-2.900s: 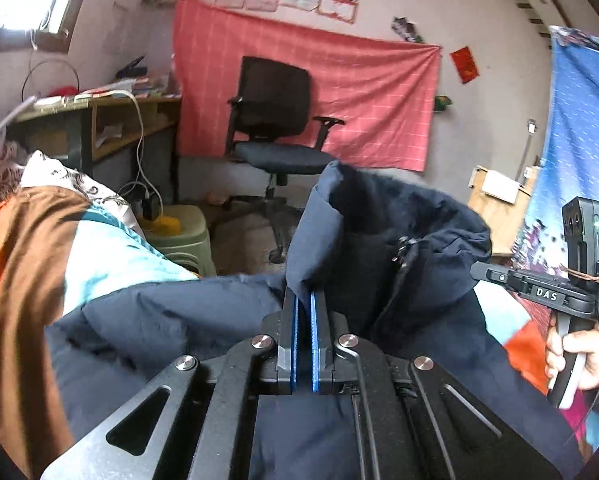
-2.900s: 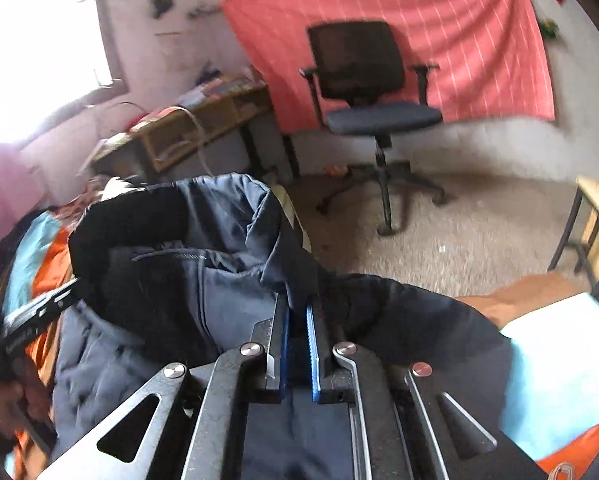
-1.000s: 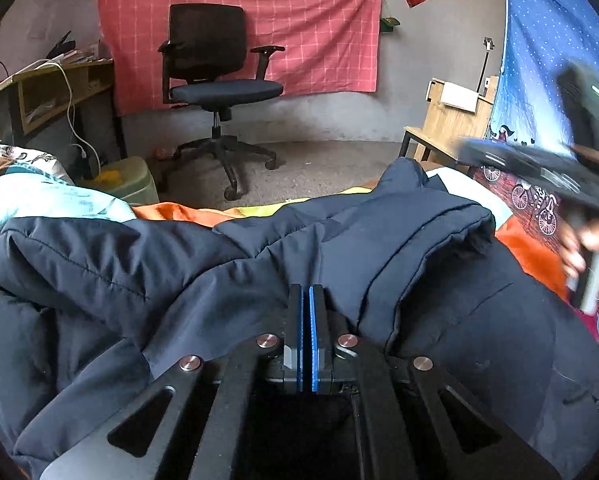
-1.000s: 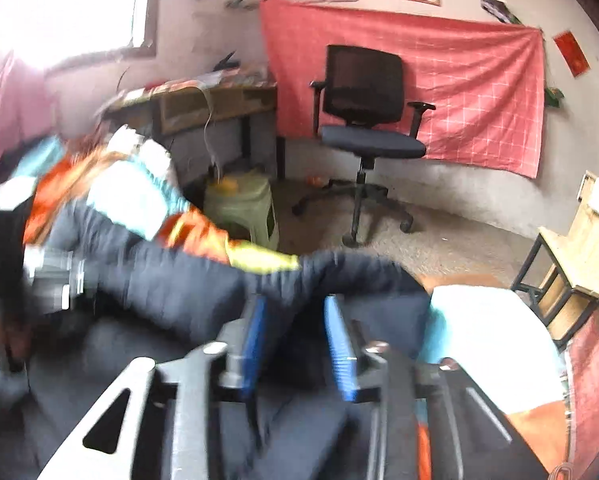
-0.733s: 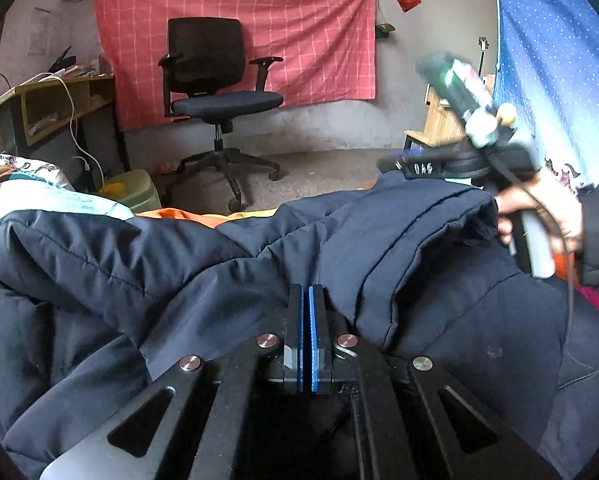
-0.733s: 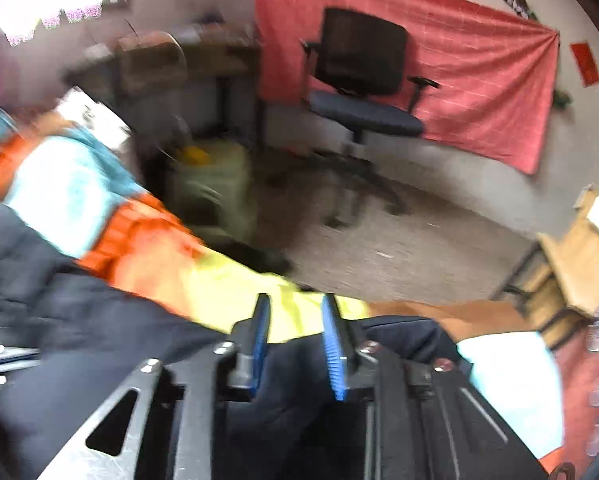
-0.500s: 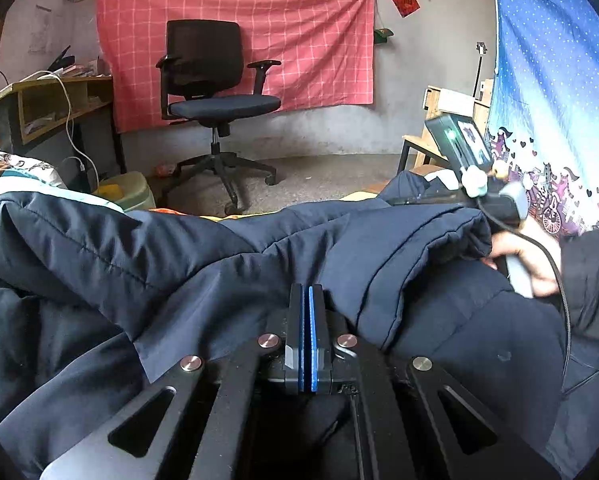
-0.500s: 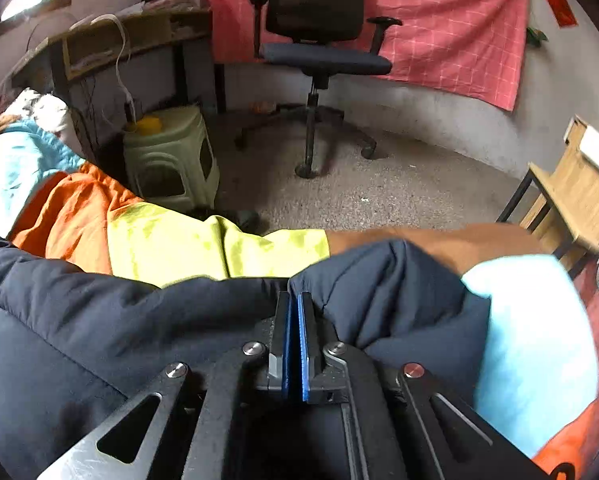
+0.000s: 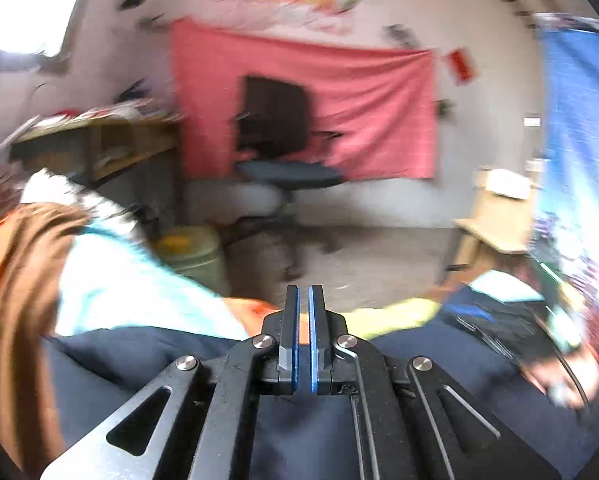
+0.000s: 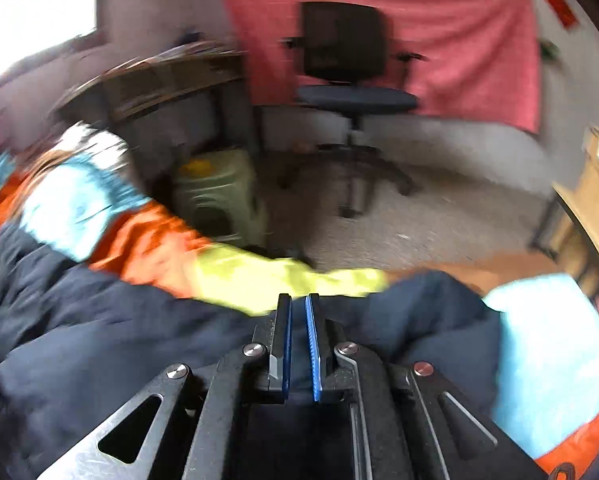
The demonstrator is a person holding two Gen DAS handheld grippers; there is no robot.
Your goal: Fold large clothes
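Observation:
A large dark navy padded jacket (image 9: 131,364) lies spread on a bed with a bright orange, yellow and light blue cover (image 9: 111,288). It also fills the lower part of the right wrist view (image 10: 99,344). My left gripper (image 9: 303,300) is above the jacket with its jaws slightly apart and nothing between them. My right gripper (image 10: 297,308) is also slightly open and empty, just above the jacket's far edge. Both views are blurred by motion. The hand that holds the right gripper (image 9: 567,360) shows at the right of the left wrist view.
Beyond the bed's far edge there are a green plastic stool (image 10: 219,188), a black office chair (image 10: 347,68), a wooden desk (image 9: 99,140) at the left and a small wooden table (image 9: 495,216) at the right. A red cloth (image 9: 319,100) hangs on the wall.
Both grippers have let go of the jacket and opened a little. Both have lifted and swung, so the views are blurred. The jacket now lies lower and flatter on the bed.

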